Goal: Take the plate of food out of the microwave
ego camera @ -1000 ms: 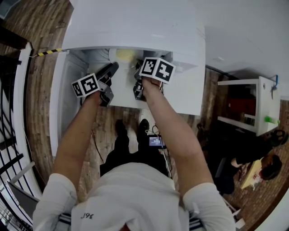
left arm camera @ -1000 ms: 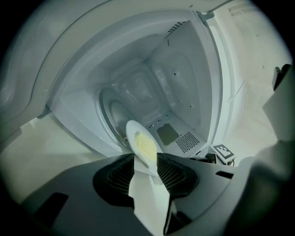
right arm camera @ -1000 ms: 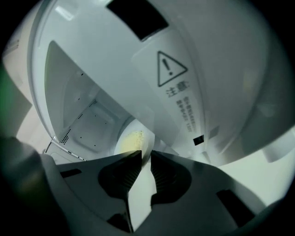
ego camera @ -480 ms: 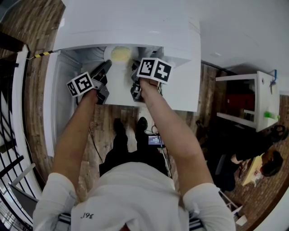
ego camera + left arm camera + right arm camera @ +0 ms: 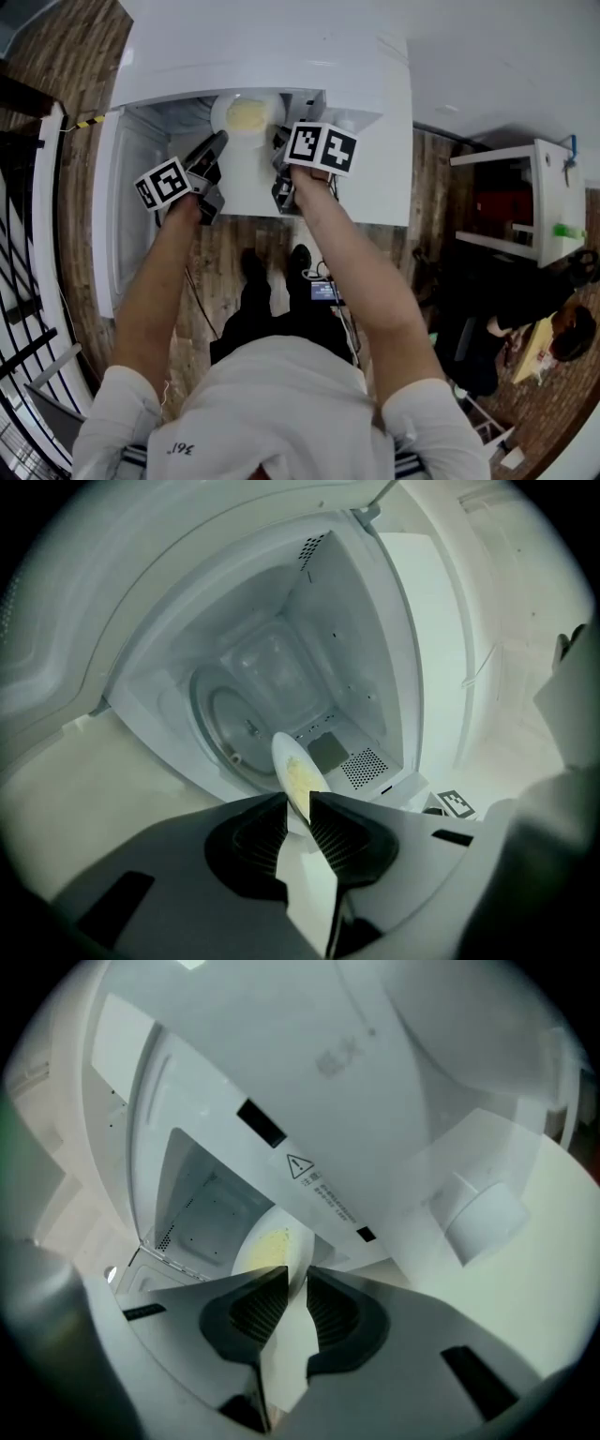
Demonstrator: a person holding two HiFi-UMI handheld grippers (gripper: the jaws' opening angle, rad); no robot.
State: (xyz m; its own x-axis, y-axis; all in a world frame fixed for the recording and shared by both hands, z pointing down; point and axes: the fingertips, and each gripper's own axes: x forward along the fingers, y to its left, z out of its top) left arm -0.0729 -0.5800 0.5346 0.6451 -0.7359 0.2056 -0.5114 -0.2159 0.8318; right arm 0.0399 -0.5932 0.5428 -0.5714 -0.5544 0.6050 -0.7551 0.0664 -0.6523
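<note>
L tongs (image 5: 298, 804) just closing onto plate (image 5: 294, 774) rim, R tongs (image 5: 297, 1275) clamped on plate, microwave (image 5: 262, 47) open

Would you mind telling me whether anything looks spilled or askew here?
Nothing stands out. The plate is at the microwave's mouth, its food heaped in the middle, nothing spilled. The right tongs grip its rim; the left tongs have just closed on it too.

plate (image 5: 246, 114) at microwave (image 5: 262, 47) mouth | left gripper (image 5: 218, 141), right gripper (image 5: 279, 141) flanking
</note>
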